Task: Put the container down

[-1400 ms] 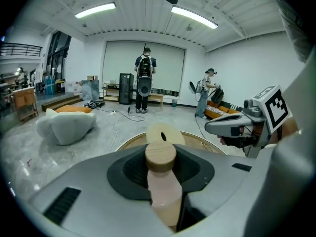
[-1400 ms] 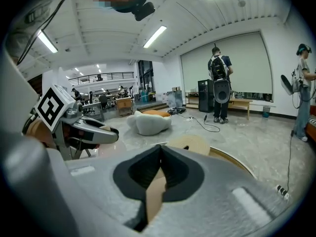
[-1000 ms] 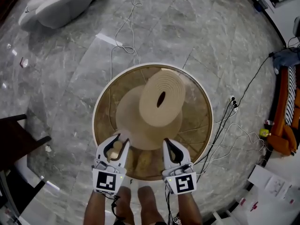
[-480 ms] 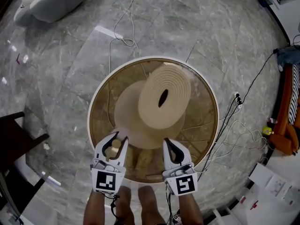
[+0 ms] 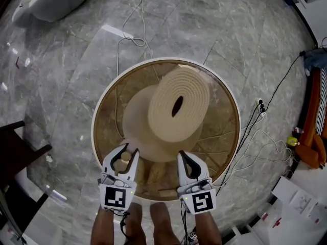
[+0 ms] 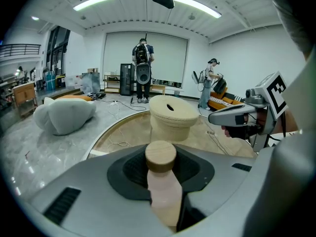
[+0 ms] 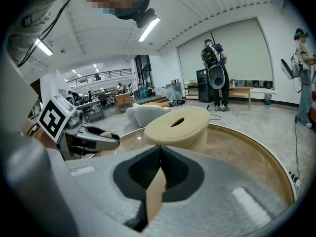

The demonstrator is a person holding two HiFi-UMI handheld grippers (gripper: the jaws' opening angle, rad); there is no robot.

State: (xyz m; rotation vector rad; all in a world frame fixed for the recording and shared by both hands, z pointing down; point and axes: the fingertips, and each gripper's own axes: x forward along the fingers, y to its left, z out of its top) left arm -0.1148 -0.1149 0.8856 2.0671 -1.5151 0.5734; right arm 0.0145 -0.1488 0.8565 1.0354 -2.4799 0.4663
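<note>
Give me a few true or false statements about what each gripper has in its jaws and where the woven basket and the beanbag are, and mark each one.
1. The left gripper holds a small bottle with a round wooden cap. True.
2. The right gripper is wide open with nothing in it. False: its jaws are shut on a thin tan sheet.
3. The woven basket sits on the floor. False: it stands on the round table.
4. A pale beanbag lies on the floor beyond the table. True.
</note>
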